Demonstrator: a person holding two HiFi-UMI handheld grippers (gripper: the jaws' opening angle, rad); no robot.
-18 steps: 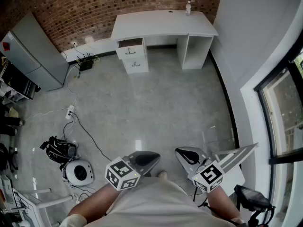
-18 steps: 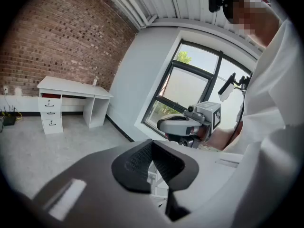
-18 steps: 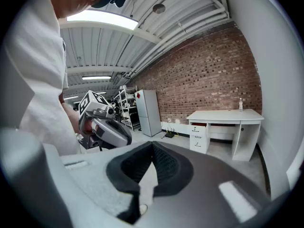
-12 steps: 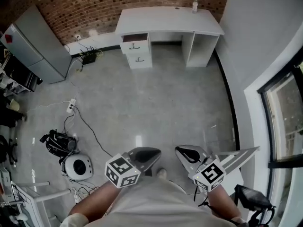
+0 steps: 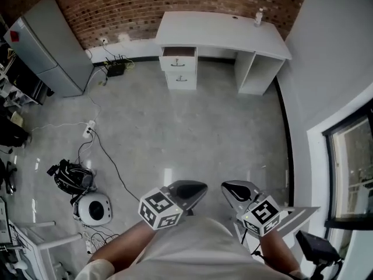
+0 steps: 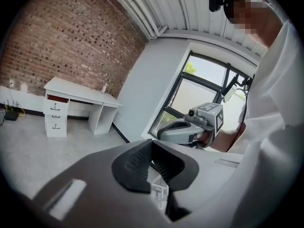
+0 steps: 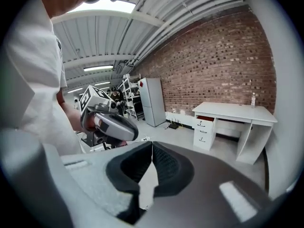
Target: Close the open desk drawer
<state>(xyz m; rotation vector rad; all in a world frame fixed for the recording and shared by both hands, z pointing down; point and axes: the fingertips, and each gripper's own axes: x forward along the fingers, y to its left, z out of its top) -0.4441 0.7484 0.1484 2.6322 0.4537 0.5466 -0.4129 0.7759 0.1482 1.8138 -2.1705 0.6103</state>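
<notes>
A white desk [image 5: 221, 35] stands against the brick wall at the far side of the room. Its top drawer [image 5: 178, 53] is pulled out a little, above two shut drawers [image 5: 181, 77]. The desk [image 6: 78, 90] with its open drawer [image 6: 55, 99] also shows small in the left gripper view, and the desk [image 7: 235, 112] with the drawer [image 7: 205, 119] in the right gripper view. My left gripper [image 5: 201, 189] and right gripper [image 5: 226, 188] are held close to my body, far from the desk. Both are shut with nothing between the jaws.
A grey cabinet [image 5: 49, 42] stands at the left wall. Cables [image 5: 96, 139], a power strip [image 5: 88, 134], a black bag [image 5: 70, 177] and a round white device [image 5: 95, 208] lie on the floor at left. A bottle [image 5: 259, 17] stands on the desk. Windows [image 5: 352, 174] line the right wall.
The view has shifted: the desk now sits further right and lower in the head view. Both grippers stay shut by my body.
</notes>
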